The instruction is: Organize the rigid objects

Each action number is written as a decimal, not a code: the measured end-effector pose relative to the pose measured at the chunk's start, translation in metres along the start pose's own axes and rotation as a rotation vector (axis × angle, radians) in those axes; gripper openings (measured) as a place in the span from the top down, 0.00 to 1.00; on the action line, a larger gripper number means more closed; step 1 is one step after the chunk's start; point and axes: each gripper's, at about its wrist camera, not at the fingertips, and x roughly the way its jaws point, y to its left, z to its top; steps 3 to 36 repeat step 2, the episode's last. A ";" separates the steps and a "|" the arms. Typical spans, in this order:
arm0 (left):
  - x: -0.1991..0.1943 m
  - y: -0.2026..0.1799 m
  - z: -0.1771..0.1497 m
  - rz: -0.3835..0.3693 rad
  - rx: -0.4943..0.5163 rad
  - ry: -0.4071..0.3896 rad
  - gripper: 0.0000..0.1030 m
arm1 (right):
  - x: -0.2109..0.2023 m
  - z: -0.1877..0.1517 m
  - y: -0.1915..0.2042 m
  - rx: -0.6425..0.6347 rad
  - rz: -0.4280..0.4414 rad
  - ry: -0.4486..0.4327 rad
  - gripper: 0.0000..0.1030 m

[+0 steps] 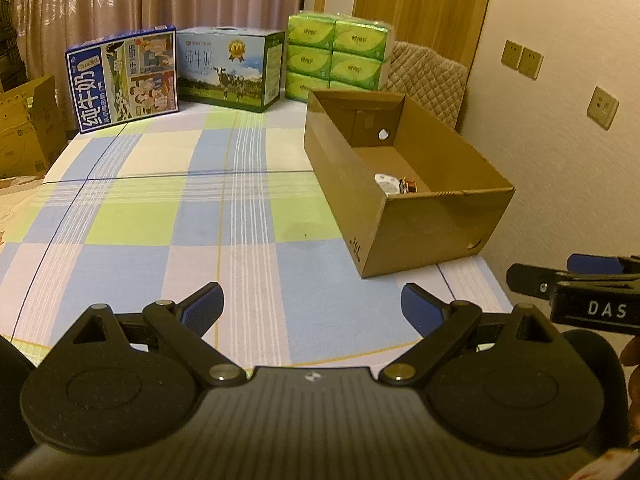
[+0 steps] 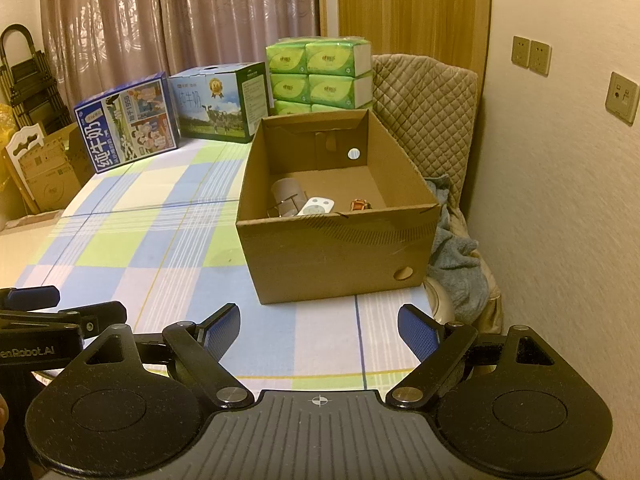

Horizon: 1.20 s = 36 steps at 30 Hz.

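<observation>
An open brown cardboard box (image 1: 440,232) stands on the checked tablecloth at the right; it also shows in the right wrist view (image 2: 332,256). Inside lie a white remote-like device (image 2: 316,206), a small orange-brown object (image 2: 360,204) and a grey cylinder in a wire holder (image 2: 286,196). In the left wrist view only the white device (image 1: 386,182) and the small object (image 1: 409,186) show. My left gripper (image 1: 312,304) is open and empty, in front of the box. My right gripper (image 2: 318,326) is open and empty, just before the box's near wall.
Two milk cartons (image 1: 124,80) (image 1: 232,68) and a stack of green tissue packs (image 1: 340,56) stand at the table's far edge. A quilted chair (image 2: 424,100) with a grey cloth (image 2: 456,256) is right of the table. Cardboard boxes (image 1: 24,128) stand at the left.
</observation>
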 end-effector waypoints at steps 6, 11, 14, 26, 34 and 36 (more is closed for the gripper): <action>0.000 0.000 0.001 -0.004 0.000 -0.002 0.09 | 0.000 0.000 0.000 0.000 0.000 0.000 0.19; 0.000 0.000 0.001 -0.004 0.000 -0.002 0.09 | 0.000 0.000 0.000 0.000 0.000 0.000 0.19; 0.000 0.000 0.001 -0.004 0.000 -0.002 0.09 | 0.000 0.000 0.000 0.000 0.000 0.000 0.19; 0.000 0.000 0.001 -0.004 0.000 -0.002 0.09 | 0.000 0.000 0.000 0.000 0.000 0.000 0.19; 0.000 0.000 0.001 -0.004 0.000 -0.002 0.09 | 0.000 0.000 0.000 0.000 0.000 0.000 0.19; 0.000 0.000 0.001 -0.004 0.000 -0.002 0.09 | 0.000 0.000 0.000 0.000 0.000 0.000 0.19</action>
